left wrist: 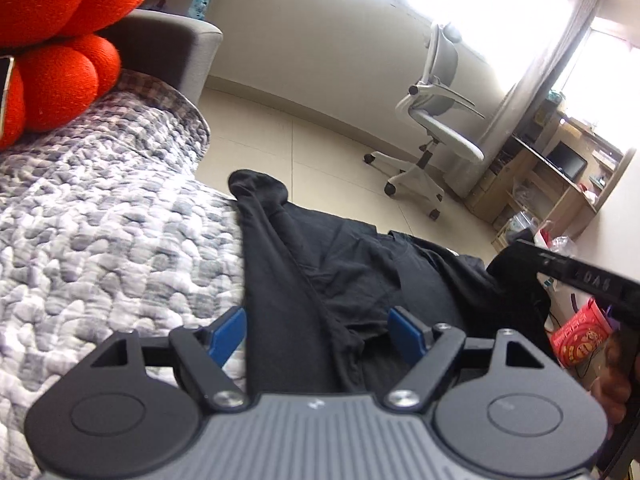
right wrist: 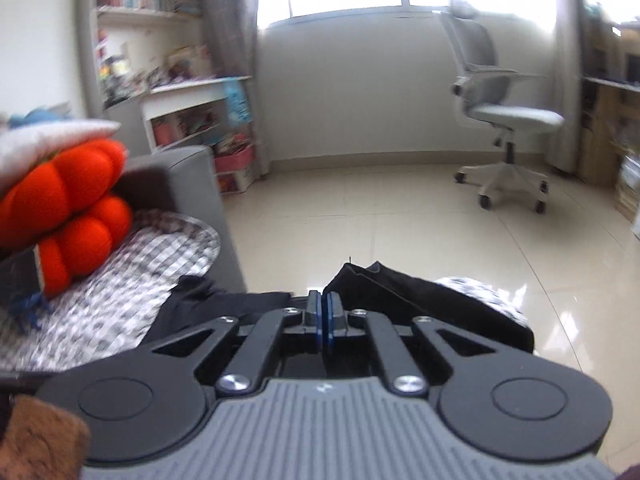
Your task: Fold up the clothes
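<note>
A black garment (left wrist: 340,264) lies crumpled across the edge of the grey patterned quilt (left wrist: 100,240), one bunched end pointing toward the floor. My left gripper (left wrist: 318,332) hovers over it, open; its blue pads (left wrist: 230,332) stand wide on either side of a fold without pressing it. At the right of the left wrist view my right gripper (left wrist: 520,250) meets a raised corner of the cloth. In the right wrist view the right gripper (right wrist: 323,312) is shut, pads together, with the black garment (right wrist: 400,292) peaking up just beyond them, pinched at its edge.
Orange round cushions (left wrist: 60,60) and a grey sofa arm (left wrist: 176,52) sit at the far left. A white office chair (right wrist: 508,120) stands on the shiny tiled floor (right wrist: 400,208). Bookshelves (right wrist: 152,20) fill the left wall, and a wooden desk (left wrist: 560,176) stands at the right.
</note>
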Tool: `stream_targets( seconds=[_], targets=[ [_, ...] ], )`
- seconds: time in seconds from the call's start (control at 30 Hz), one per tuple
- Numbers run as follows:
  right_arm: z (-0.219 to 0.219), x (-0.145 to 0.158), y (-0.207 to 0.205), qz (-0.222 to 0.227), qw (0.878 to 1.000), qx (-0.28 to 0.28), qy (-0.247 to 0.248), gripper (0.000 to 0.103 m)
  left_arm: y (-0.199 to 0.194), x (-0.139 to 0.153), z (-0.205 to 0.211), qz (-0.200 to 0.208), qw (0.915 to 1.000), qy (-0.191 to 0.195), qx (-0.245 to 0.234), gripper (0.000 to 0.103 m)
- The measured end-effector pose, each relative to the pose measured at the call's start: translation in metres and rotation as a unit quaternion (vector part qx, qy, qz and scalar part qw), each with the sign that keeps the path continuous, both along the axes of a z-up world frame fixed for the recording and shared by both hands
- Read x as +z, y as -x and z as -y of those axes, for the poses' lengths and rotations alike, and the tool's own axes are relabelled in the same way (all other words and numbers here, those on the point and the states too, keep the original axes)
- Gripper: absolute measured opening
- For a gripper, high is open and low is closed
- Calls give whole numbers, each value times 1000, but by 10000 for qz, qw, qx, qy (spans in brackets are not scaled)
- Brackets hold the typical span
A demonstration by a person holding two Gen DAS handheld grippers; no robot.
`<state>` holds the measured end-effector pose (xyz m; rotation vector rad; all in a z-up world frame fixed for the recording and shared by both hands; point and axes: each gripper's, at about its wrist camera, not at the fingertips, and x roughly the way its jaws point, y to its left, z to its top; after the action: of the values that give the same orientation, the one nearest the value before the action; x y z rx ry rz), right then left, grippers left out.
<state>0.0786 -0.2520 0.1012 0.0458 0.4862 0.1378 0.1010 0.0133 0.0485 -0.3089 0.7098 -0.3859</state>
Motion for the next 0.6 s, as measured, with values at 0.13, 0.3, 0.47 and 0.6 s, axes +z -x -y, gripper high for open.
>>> stream_targets(
  seconds=[0.13,0.3,0.47,0.6],
  targets=[
    [-72,-32,-8,-557,9855,1235,1026,5,2,0,-20,-48,9998,49,208,79],
    [-89,-38,5,-686,9774,1575,1236,35,5,2,-25,29,9999,-34,160,79],
    [-30,-2,18,-707,9891,1253,-297,54,8,2,-13,125,9998,-155,-68,79],
    [24,6,12,-970,9824,481,-1519,54,11,5,3,266,9983,-335,-403,79]
  ],
)
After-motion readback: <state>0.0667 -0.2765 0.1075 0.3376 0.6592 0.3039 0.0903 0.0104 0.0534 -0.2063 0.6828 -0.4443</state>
